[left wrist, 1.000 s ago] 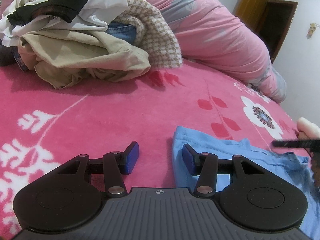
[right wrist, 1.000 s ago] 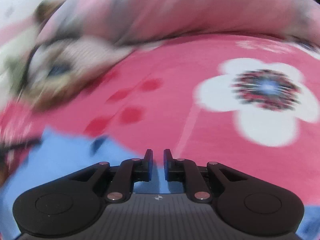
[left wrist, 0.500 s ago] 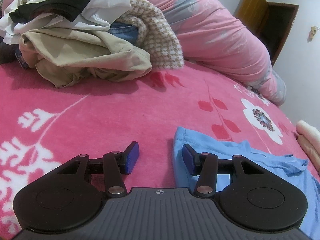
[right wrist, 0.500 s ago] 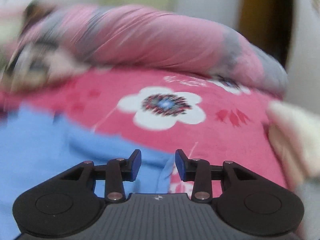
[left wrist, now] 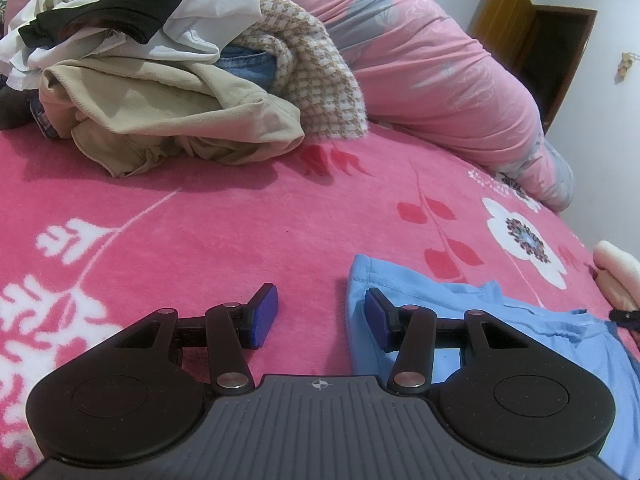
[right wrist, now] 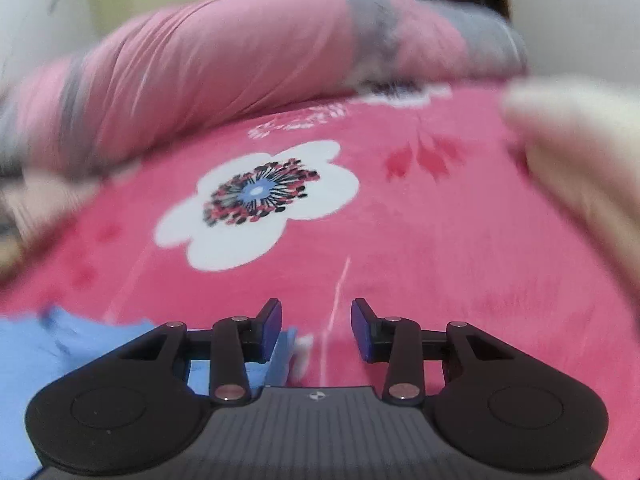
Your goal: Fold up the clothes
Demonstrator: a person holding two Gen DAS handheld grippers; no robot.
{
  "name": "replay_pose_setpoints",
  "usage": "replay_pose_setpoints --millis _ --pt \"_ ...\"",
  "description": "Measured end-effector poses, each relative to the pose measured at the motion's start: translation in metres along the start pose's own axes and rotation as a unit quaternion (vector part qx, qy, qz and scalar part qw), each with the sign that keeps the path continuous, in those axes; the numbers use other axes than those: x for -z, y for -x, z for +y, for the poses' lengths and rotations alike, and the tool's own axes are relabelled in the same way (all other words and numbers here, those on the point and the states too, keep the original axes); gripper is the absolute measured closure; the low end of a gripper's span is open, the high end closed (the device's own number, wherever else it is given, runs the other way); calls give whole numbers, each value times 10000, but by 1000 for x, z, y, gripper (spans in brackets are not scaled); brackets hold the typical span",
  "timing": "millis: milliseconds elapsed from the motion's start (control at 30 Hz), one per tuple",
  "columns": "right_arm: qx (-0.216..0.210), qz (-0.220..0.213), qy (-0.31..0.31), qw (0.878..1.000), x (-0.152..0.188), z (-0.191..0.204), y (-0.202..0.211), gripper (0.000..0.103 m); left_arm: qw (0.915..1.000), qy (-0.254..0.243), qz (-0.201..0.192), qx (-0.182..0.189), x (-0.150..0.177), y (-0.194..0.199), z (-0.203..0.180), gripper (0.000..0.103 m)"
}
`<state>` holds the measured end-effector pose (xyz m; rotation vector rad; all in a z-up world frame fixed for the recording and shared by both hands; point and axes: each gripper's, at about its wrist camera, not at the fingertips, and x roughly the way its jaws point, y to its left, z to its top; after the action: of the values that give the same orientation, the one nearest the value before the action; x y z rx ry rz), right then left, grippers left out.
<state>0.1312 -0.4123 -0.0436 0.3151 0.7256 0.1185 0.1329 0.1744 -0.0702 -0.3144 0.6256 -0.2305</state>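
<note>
The left gripper (left wrist: pixel 318 316) hangs low over the bed with its jaws standing partly open and empty; the right-hand blue pad (left wrist: pixel 376 314) sits over the near corner of the blue garment (left wrist: pixel 532 330), the left-hand pad over bare pink blanket (left wrist: pixel 224 220). It tilts gently down toward the bed.

The right gripper (right wrist: pixel 316 328) has just been opening its jaws; they now stand partly apart with nothing between them but blanket. It too points downward, and the edges of its view are blurred. The blue garment (right wrist: pixel 36 352) lies spread flat at its lower left, its edge under the left-hand finger.

Farther out, a heap of unfolded clothes (left wrist: pixel 168 80) sits at the far left of the bed, against a rolled pink quilt (left wrist: pixel 440 80). A pale folded item (left wrist: pixel 616 276) lies at the right edge, beside the garment. A wooden doorway (left wrist: pixel 540 36) stands beyond.
</note>
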Motion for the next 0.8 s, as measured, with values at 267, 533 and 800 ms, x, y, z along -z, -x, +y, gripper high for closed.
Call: replay_pose_setpoints --millis 267,533,800 --pt "-813 384 -587 9942 19 -14 2 87 10000 65 -17 40 0 1 2 55" --pt "-1001 238 -1400 9848 23 -47 -8 100 9999 140 -31 87 0 2 4 55" --pt "-1340 203 -1776 9747 31 -60 -18 98 9991 316 -243 122 -3 14 8 55"
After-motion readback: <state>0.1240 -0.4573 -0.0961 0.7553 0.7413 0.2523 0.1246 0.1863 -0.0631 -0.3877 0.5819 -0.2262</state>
